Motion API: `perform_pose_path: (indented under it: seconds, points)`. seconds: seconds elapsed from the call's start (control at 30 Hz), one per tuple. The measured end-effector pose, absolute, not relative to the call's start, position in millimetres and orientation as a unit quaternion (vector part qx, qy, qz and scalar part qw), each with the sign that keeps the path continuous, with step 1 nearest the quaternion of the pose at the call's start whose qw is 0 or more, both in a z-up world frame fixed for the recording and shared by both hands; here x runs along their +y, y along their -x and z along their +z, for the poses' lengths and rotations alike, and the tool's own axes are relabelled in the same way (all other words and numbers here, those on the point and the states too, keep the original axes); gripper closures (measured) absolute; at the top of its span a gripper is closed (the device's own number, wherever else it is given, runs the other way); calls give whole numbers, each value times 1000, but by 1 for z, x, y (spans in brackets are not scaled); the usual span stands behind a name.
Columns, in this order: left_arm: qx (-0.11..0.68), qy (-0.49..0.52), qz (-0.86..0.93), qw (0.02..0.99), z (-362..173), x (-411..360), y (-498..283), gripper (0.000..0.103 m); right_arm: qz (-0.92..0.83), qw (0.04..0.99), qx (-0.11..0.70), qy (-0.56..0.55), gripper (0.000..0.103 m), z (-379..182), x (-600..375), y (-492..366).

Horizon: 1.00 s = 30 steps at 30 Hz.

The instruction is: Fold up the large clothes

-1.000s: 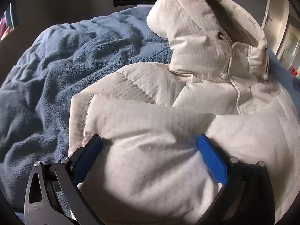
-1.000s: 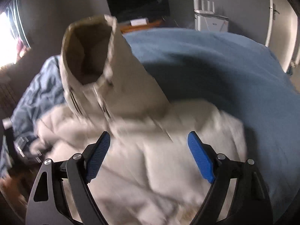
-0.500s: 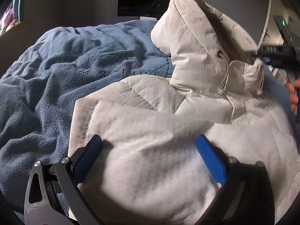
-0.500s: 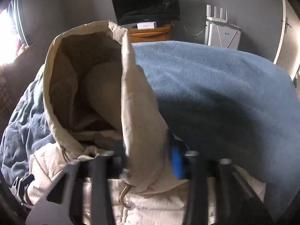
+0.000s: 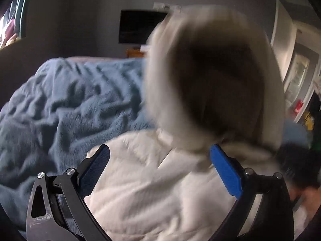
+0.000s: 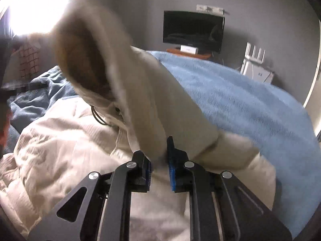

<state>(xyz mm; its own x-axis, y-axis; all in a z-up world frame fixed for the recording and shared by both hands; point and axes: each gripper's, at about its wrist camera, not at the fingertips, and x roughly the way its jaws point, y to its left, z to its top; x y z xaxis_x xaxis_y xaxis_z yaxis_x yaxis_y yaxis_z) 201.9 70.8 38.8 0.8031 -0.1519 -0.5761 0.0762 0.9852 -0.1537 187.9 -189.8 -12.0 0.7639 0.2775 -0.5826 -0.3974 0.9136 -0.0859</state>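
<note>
A large cream hooded jacket lies on a blue blanket on a bed. Its hood stands up, blurred by motion, opening toward my left camera. My left gripper is open and empty, hovering just above the jacket's body. In the right wrist view the jacket spreads left and the hood rises in front. My right gripper is shut on the hood's fabric near its base, the blue pads pinching it.
A dark TV on an orange stand and a white router stand by the grey far wall. A bright window is at the left. Smooth blue blanket stretches to the right. A white door is at the right.
My right gripper closed on the hood and has pulled it up and over toward the jacket body. My left gripper has risen and shifted toward the hood, still open.
</note>
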Motion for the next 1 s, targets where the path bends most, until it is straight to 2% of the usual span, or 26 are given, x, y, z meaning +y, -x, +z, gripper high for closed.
perform_pose_path:
  seconds: [0.1,0.13,0.17,0.2,0.23,0.27,0.37,0.43,0.5,0.77,1.0]
  points:
    - [282,32,-37,958,61,60,-195,7,184,932,300,82,91,-23,-202,-182]
    - [278,14,-33,960,63,56,-190,11,186,932,303,78,91,-25,-204,-181]
    - [276,-24,-35,960,64,47,-184,20,188,931,303,73,91,-27,-206,-182]
    - [281,-52,-44,957,61,39,-179,56,190,931,303,72,91,-28,-206,-181]
    - [296,-84,-49,950,56,32,-175,77,192,931,302,72,91,-27,-206,-181]
    - [303,-98,-52,946,52,29,-171,79,193,930,304,72,90,-27,-207,-181]
    - [317,-96,-72,941,43,30,-149,83,194,924,321,79,80,-26,-208,-178]
    - [319,-83,-80,941,40,34,-130,84,196,918,333,85,56,-23,-206,-171]
    - [320,-88,-88,939,36,33,-112,84,223,911,338,77,45,-19,-207,-153]
    - [343,-87,-113,928,5,35,-74,84,306,885,349,47,45,6,-200,-80]
    - [379,-53,-153,911,-20,44,-80,77,248,904,347,36,45,27,-171,-96]
